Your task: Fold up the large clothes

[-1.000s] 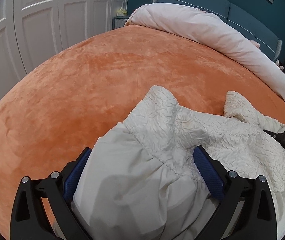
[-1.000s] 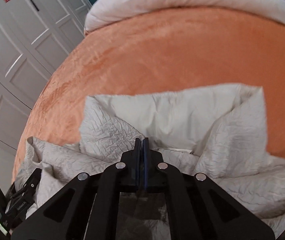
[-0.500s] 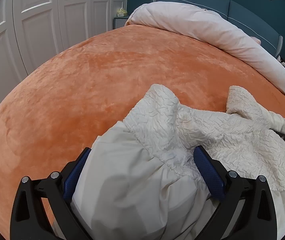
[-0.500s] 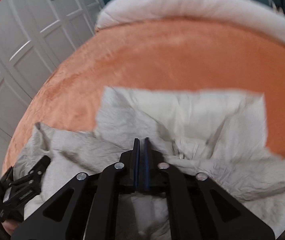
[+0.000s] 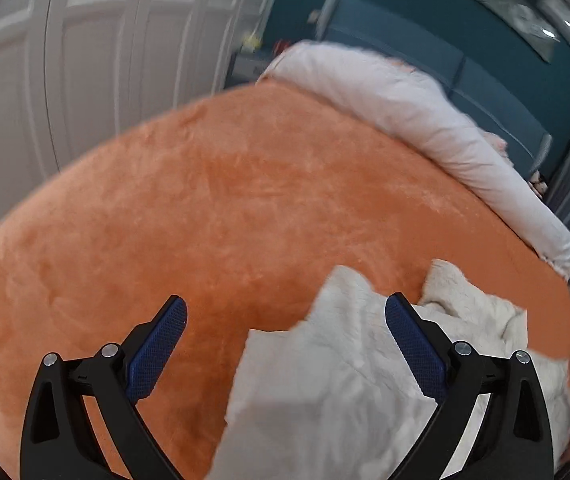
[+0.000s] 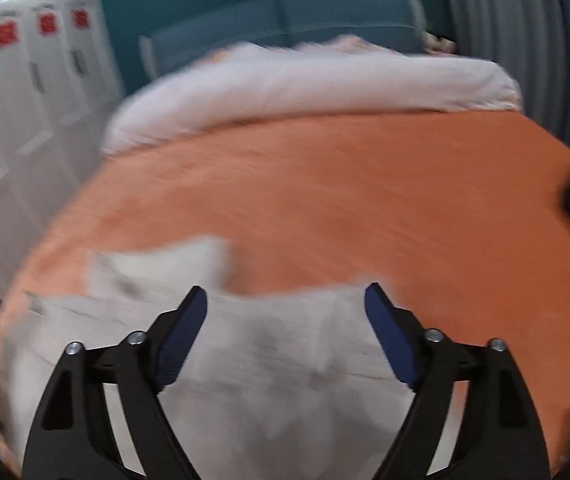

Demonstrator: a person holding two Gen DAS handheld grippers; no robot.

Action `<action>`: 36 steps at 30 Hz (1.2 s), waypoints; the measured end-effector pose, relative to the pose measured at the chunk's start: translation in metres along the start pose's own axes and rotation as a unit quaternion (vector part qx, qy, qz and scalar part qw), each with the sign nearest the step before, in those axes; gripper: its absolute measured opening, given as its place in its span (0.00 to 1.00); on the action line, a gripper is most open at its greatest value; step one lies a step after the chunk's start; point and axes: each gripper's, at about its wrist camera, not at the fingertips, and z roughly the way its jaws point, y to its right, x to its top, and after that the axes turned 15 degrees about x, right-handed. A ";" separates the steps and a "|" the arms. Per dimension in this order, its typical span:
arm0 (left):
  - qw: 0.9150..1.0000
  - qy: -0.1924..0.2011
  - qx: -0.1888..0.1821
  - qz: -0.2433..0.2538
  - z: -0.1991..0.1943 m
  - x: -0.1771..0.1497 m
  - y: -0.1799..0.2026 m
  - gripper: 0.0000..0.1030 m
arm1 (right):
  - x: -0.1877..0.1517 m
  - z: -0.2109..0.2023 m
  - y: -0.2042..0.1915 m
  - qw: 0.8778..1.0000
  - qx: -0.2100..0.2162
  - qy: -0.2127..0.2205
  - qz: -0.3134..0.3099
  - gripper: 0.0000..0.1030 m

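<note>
**Bedroom, orange bed surface: cream garment, both grippers open**

Orange plush bedspread [image 5: 245, 200]: velvety nap, broad and rounded, bare across the middle and left of the left wrist view. White rolled duvet [image 5: 425, 128]: smooth, long, along the far edge below a teal padded headboard [image 6: 325, 16]. White panelled wardrobe doors [image 5: 85, 60]: upper left.

Cream garment [image 5: 325, 392]: crinkled fabric, smoother flat panel at the front, bunched at lower right of the left view; blurred at lower centre of the right view.

Left gripper [image 5: 285, 324]: black frame, blue textured pads, fingers spread wide, holding nothing; garment lies beneath.

Right gripper [image 6: 285, 304]: fingers apart, empty, over the garment.
</note>
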 end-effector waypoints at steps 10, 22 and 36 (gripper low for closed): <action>0.997 -0.046 -0.028 0.062 -0.007 -0.017 0.040 0.20 | -0.023 -0.032 0.038 0.992 0.082 0.005 0.101 0.13; 0.976 0.081 -0.136 0.151 -0.282 -0.100 -0.063 0.10 | -0.138 -0.319 -0.046 0.961 0.230 -0.009 -0.156 0.12; 0.980 0.065 -0.099 0.159 -0.343 -0.159 -0.111 0.08 | -0.180 -0.379 -0.048 0.970 0.210 -0.040 -0.115 0.11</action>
